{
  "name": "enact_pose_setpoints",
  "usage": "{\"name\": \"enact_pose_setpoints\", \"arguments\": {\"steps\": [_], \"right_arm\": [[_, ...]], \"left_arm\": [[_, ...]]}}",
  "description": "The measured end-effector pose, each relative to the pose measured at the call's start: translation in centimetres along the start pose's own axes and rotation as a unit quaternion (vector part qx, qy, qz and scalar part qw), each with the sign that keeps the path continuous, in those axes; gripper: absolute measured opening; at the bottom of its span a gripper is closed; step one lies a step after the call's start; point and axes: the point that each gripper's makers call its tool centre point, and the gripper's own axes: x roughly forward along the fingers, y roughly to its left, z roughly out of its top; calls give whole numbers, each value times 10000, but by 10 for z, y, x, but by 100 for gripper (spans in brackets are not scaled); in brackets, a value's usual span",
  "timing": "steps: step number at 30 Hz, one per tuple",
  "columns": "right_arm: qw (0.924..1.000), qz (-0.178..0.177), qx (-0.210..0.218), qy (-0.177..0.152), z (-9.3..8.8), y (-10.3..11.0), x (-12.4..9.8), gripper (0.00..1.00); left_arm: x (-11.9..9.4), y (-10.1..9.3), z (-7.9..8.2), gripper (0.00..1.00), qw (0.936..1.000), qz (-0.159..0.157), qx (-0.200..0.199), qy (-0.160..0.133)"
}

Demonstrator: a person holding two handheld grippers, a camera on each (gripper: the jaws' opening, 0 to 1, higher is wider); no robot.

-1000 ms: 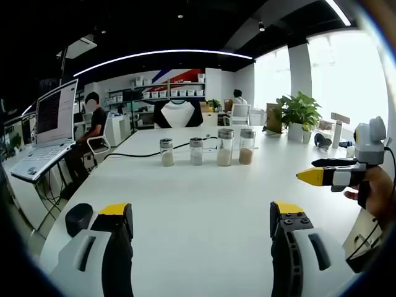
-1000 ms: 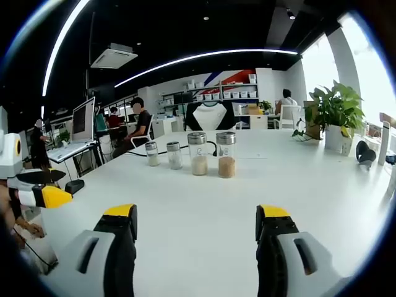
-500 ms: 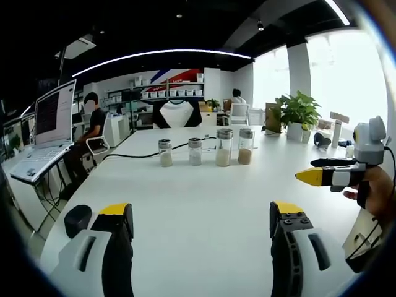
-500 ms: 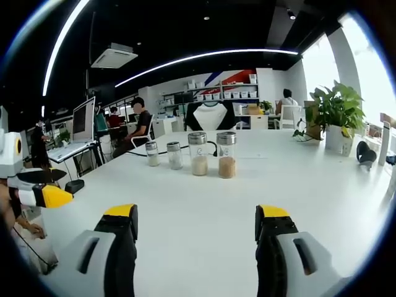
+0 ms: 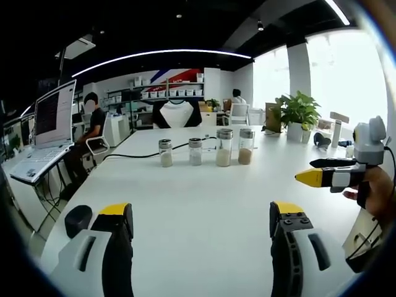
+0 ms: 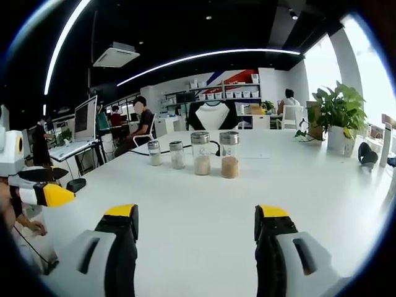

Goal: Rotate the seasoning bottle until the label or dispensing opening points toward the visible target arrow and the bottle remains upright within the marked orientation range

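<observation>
Several glass seasoning bottles with metal lids stand upright in a row on the white table (image 5: 204,204): two short ones (image 5: 166,152) (image 5: 195,151) and two taller ones (image 5: 224,147) (image 5: 246,146). The right gripper view shows the same row, the tall bottle with brown seasoning (image 6: 229,154) at its right end. My left gripper (image 5: 198,213) is open and well short of the bottles, nothing between its jaws. My right gripper (image 6: 197,213) is open too, equally far back. The right gripper's yellow tip (image 5: 309,176) enters the left gripper view from the right, held by a hand.
A black cable (image 5: 133,154) runs behind the bottles. A laptop (image 5: 46,127) stands at the left, a potted plant (image 5: 298,114) at the far right. A black mouse-like object (image 5: 78,216) lies near the table's left edge. People sit at desks beyond.
Almost nothing: the right gripper view has drifted slightly, so the bottles sit a touch further right in it. Both grippers stay open.
</observation>
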Motion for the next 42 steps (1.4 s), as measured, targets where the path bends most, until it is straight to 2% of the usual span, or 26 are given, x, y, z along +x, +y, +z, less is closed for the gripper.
{"name": "enact_pose_setpoints", "arguments": {"steps": [22,42], "right_arm": [[10000,-8,59,40,-6,-7,1,73],[9998,38,122,131,-12,-10,6,71]], "left_arm": [[13,5,-8,96,9999,53,22,141],[34,16,6,95,9999,120,31,110]]}}
